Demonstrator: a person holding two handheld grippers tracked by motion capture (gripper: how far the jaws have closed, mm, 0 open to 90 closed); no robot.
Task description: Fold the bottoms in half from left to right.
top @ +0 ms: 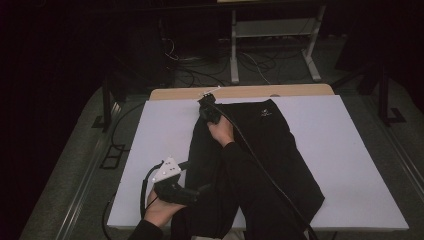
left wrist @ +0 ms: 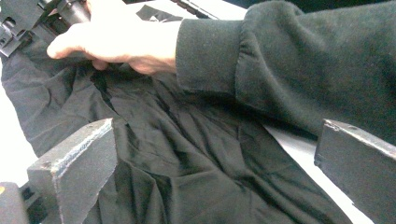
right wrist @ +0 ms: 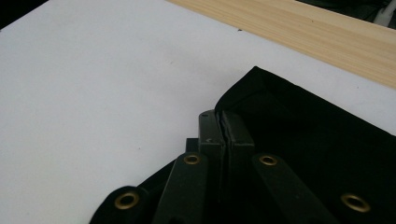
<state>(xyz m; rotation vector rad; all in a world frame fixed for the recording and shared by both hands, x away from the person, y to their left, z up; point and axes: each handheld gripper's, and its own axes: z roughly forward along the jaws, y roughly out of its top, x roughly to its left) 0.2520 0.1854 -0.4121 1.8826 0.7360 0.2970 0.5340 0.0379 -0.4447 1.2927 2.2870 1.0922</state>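
We see black shorts (top: 270, 150) lying flat on the white counter (top: 360, 165). They look soft, light and floppy, so we should grab an edge or corner. Our right tool (right wrist: 224, 128) is pinched on the far corner. Our left tool (top: 200, 189) hangs wide open, holding nothing, near the close edge.

One black garment (top: 270, 150) lies on one white sheet (top: 350, 150), under both grippers. Two grippers: the left gripper (top: 192, 192) and the right gripper (top: 207, 111). Two hands hold them. One pale wooden table edge (top: 240, 92) runs just beyond the right gripper.
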